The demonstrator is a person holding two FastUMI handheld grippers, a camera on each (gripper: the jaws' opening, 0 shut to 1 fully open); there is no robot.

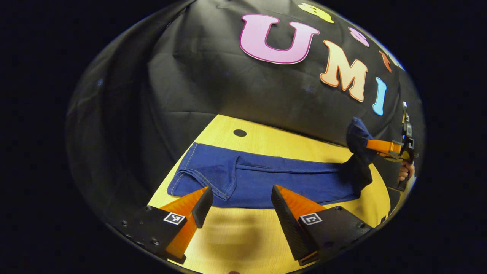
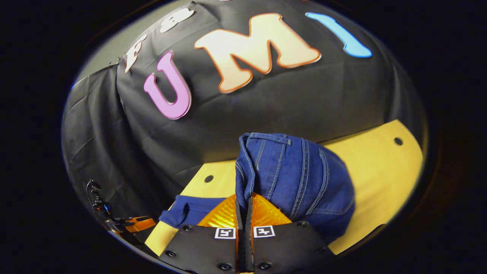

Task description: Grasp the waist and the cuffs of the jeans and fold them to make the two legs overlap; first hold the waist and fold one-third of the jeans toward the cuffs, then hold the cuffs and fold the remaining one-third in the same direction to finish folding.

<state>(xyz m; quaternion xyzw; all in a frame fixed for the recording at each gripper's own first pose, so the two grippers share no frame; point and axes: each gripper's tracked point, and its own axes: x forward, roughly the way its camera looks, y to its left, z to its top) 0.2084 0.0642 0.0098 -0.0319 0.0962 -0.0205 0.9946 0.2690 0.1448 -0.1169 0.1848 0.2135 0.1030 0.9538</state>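
Right gripper view: right gripper (image 2: pixel 244 213) has its fingers pressed together on the waist (image 2: pixel 293 171) of the jeans, denim pinched between them and bunched up above the table (image 2: pixel 380 167). The waist end is lifted clear; the rest of the jeans (image 1: pixel 266 179) lies flat along the table with the legs already overlapped, cuffs (image 1: pixel 190 179) at the far end from the waist.

Left gripper view: left gripper (image 1: pixel 239 203) is wide open with nothing in it, hovering just short of the near edge of the cuff end. The right gripper (image 1: pixel 380 146) and the hand (image 1: pixel 405 171) holding it show at the far side, with the waist hanging off the fingers.

Looks like the first third-fold is in hand. To do it well: carry the waist low and straight along the leg line toward the cuffs, keeping the side seams stacked. Set it down flat before letting go. The left could pin the cuffs so the fabric doesn't drag. Risk: a one-point pinch lets the waistband droop and skew the fold.
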